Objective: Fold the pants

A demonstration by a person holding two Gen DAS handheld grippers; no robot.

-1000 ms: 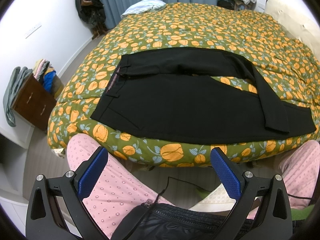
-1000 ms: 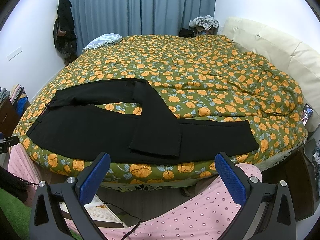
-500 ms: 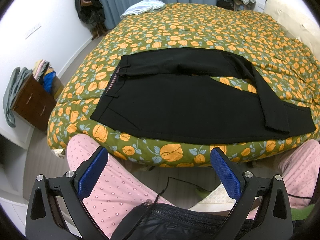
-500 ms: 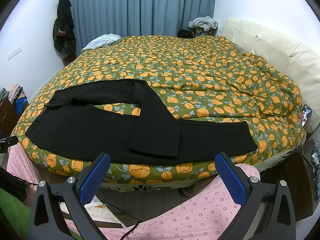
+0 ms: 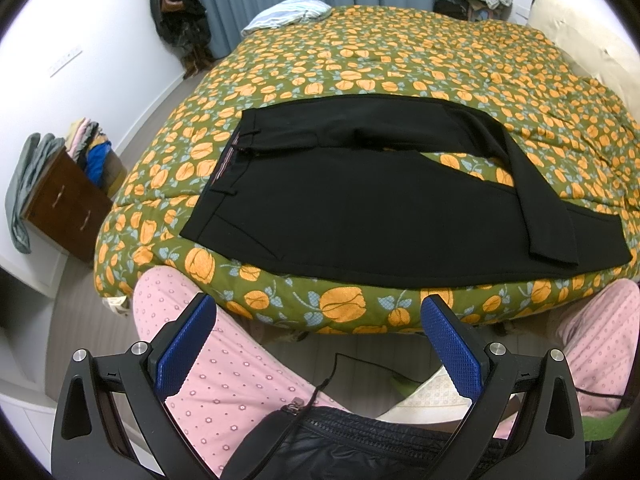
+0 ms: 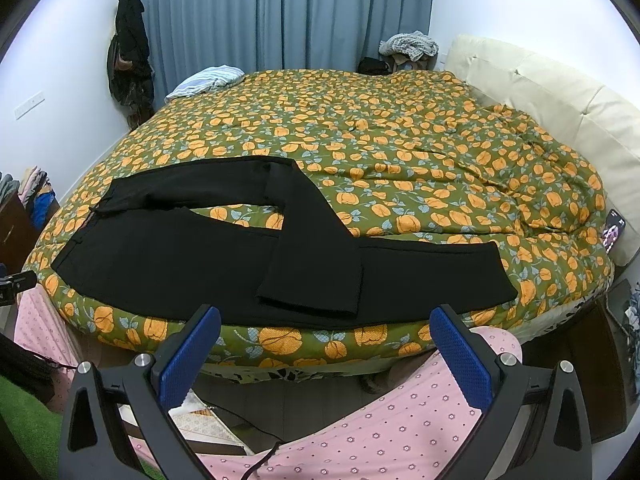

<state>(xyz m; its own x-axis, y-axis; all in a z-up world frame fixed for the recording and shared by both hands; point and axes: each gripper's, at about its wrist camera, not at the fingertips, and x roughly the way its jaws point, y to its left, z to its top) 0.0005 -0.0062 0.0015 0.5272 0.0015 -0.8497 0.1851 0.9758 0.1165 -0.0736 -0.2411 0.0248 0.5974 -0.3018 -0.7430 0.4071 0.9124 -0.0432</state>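
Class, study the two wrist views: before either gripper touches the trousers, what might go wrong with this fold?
1. The black pants lie along the bed's near edge; a tug toward the person might slide them off.
2. The far leg crosses diagonally over the near leg; pinching there may catch both layers.
3. The left gripper and right gripper are both open and off the cloth; the quilted cover could get pinched too.

Ahead of me blue curtains [image 6: 280, 12] fill the top centre, white walls [image 6: 60, 60] either side, a cream headboard [image 6: 540, 88] at right, and a brown cabinet [image 5: 64, 204] at left.
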